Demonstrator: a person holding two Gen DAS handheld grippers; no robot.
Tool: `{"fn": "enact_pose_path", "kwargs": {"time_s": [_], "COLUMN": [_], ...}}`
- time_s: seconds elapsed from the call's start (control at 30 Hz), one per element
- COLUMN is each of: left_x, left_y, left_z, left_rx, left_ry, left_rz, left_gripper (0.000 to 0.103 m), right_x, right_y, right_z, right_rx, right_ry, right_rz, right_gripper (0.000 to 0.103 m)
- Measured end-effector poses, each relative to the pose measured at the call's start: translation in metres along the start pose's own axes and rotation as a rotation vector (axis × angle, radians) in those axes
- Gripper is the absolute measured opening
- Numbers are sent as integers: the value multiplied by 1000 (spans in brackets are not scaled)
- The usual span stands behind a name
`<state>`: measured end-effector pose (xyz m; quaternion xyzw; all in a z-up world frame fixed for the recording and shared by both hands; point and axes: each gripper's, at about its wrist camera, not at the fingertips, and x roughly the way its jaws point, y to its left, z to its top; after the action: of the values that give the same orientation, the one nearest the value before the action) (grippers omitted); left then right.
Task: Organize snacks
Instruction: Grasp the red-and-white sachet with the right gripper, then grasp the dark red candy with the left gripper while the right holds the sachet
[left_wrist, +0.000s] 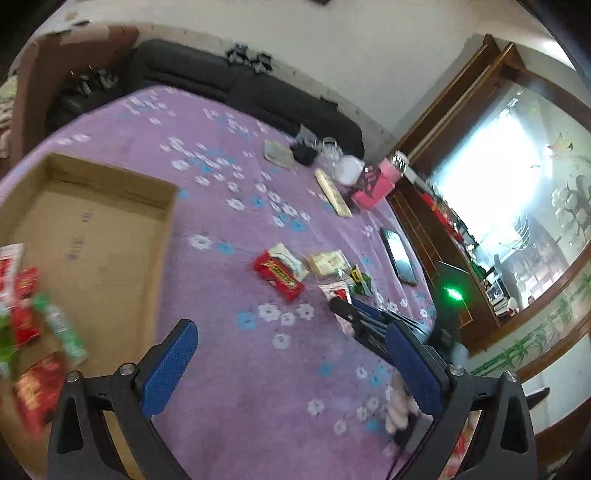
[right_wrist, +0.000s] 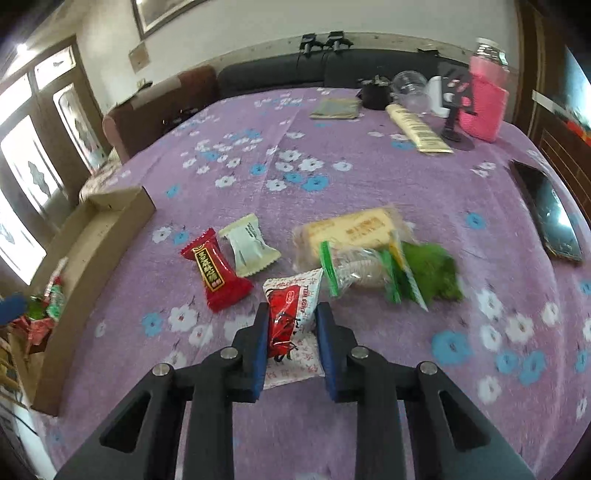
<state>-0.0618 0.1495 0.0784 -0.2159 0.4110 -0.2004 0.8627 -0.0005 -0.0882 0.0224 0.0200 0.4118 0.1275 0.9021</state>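
Right gripper (right_wrist: 291, 328) pinching light, crinkly red-white snack packet (right_wrist: 291, 310) mid-body, slippery film; left gripper (left_wrist: 291, 365) spread, empty.

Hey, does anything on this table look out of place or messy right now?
Yes. Several snack packets lie scattered at odd angles on the purple cloth instead of in the cardboard box. The right claw is shut on a red-and-white packet. Nothing looks spilled or torn.
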Motion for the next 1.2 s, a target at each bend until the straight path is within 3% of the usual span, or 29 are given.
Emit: {"fn": "enact_pose_path", "kwargs": {"time_s": [0.07, 0.2, 0.33, 0.43, 0.53, 0.67, 0.8, 0.97, 1.03, 1.2], "left_x": [27, 82, 122, 140, 148, 141, 140, 148, 143, 117], "left_y": [-5, -12, -8, -14, -29, -34, -33, -49, -47, -44], "left_z": [10, 27, 37, 38, 31, 21, 17, 8, 7, 0], "left_rx": [0, 25, 13, 76, 211, 295, 311, 427, 418, 408], "left_ry": [40, 106, 140, 146, 164, 198, 201, 169, 175, 155], "left_rz": [25, 118, 209, 278, 342, 352, 361, 396, 367, 319], "left_gripper": [99, 78, 77, 77, 54, 39, 38, 45, 33, 32], "right_x": [-10, -12, -10, -11, -12, -13, -13, -12, -13, -15], "right_y": [-7, -26, -31, -31, -33, -35, -33, -35, -35, -33], "right_z": [-2, -2, 0, 0, 0, 0, -1, -1, -1, -1], "right_rx": [24, 96, 122, 116, 126, 146, 148, 152, 154, 148], "right_ry": [-23, -27, -25, -26, -28, -30, -31, -29, -34, -53], "right_rz": [24, 66, 92, 100, 106, 101, 101, 97, 93, 103], "right_gripper": [23, 23, 23, 23, 23, 23, 23, 23, 23, 23]}}
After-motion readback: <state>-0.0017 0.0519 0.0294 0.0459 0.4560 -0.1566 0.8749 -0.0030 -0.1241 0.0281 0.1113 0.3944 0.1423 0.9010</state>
